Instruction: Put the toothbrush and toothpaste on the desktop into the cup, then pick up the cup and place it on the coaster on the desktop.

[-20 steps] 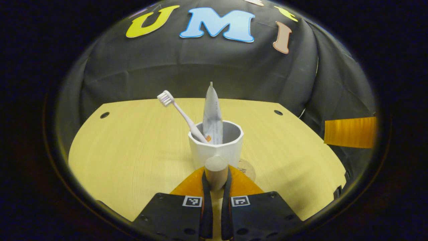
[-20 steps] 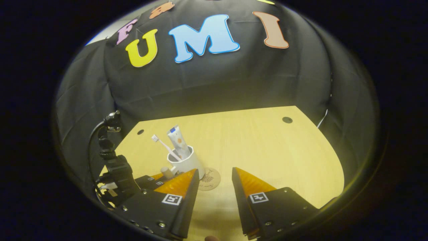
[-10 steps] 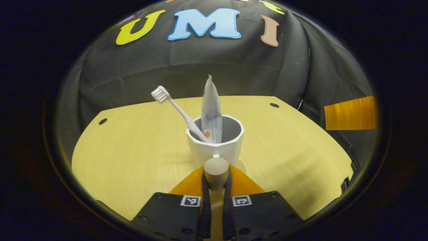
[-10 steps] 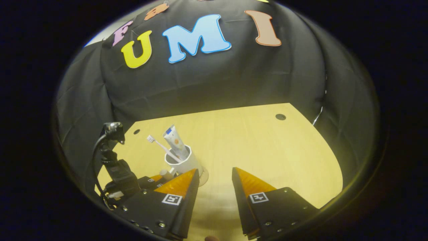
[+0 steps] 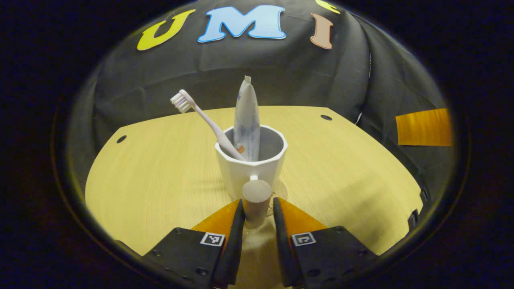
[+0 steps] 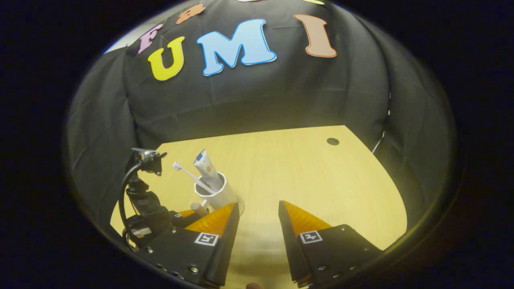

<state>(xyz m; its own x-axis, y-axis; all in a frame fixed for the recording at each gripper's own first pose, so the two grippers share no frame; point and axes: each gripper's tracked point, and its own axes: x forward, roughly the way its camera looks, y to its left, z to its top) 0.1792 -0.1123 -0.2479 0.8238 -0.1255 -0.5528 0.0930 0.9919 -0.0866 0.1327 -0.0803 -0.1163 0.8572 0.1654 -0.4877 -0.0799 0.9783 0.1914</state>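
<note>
Lowered onto coaster (image 5: 281, 189); left tongs (image 5: 257, 210) now parted off cup (image 5: 251, 164) handle

Brush leaning toward 10 o'clock, toothpaste upright, for carrying; right tongs (image 6: 257, 218) spread, idle above tabletop (image 6: 313, 176).

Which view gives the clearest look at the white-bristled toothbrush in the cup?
The left gripper view: the pale toothbrush with white bristles leans left out of the white faceted cup, large and central, beside the upright toothpaste tube. In the right gripper view the toothbrush is small and low on the left.
</note>
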